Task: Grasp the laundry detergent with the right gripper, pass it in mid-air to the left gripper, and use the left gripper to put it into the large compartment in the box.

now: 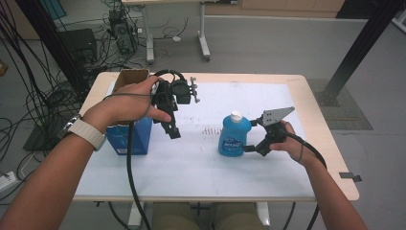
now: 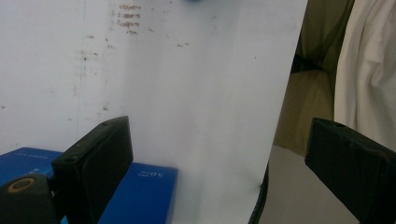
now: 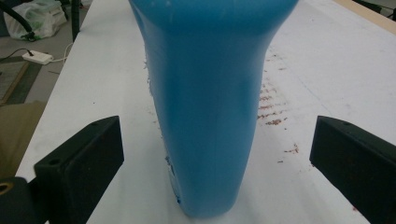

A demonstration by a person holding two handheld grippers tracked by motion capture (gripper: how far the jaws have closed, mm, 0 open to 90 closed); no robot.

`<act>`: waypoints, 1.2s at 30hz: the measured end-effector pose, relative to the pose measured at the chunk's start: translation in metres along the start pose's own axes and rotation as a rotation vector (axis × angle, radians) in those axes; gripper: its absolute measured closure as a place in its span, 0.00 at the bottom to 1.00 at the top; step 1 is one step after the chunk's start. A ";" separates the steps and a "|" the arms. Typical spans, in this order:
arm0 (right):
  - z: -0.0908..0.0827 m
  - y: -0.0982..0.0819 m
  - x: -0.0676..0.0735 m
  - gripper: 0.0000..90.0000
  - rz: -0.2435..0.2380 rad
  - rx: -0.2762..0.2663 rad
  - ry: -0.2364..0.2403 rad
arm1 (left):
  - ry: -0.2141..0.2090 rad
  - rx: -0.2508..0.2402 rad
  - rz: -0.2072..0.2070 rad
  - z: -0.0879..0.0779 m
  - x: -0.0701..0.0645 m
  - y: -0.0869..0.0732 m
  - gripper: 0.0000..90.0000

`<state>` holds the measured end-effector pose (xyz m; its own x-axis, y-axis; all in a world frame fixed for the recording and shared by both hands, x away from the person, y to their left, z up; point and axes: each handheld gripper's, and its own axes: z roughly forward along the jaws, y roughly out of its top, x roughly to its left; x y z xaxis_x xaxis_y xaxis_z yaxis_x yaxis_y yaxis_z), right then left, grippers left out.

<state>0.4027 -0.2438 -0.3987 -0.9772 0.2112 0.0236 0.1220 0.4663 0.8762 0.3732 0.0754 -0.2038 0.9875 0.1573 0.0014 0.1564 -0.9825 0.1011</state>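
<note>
A blue bottle [image 1: 233, 136] with a white cap stands upright on the white table sheet [image 1: 191, 158], right of centre. My right gripper [image 1: 253, 135] is at the bottle's right side. In the right gripper view the bottle's blue body [image 3: 210, 107] stands between the open jaws of my right gripper [image 3: 217, 130], with a gap on each side. My left gripper [image 1: 170, 120] is held above the table beside a blue box [image 1: 130, 136], jaws pointing down. In the left gripper view, my left gripper [image 2: 219, 135] is open over bare sheet with nothing between its jaws.
The blue box [image 2: 140, 191] has an open cardboard top [image 1: 130, 76] and stands at the table's left. Brown marks [image 1: 209, 129] stain the sheet left of the bottle. Past the table's near edge in the left gripper view are the person's legs [image 2: 303, 102]. Cables and desk legs crowd the floor behind.
</note>
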 end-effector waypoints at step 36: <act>0.001 -0.002 0.002 0.03 -0.006 0.003 0.016 | 0.002 0.000 -0.005 0.000 0.001 -0.001 0.09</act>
<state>0.4011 -0.2434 -0.4006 -0.9805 0.1945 0.0267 0.1170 0.4698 0.8750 0.3739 0.0767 -0.2038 0.9867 0.1628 0.0029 0.1616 -0.9816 0.1012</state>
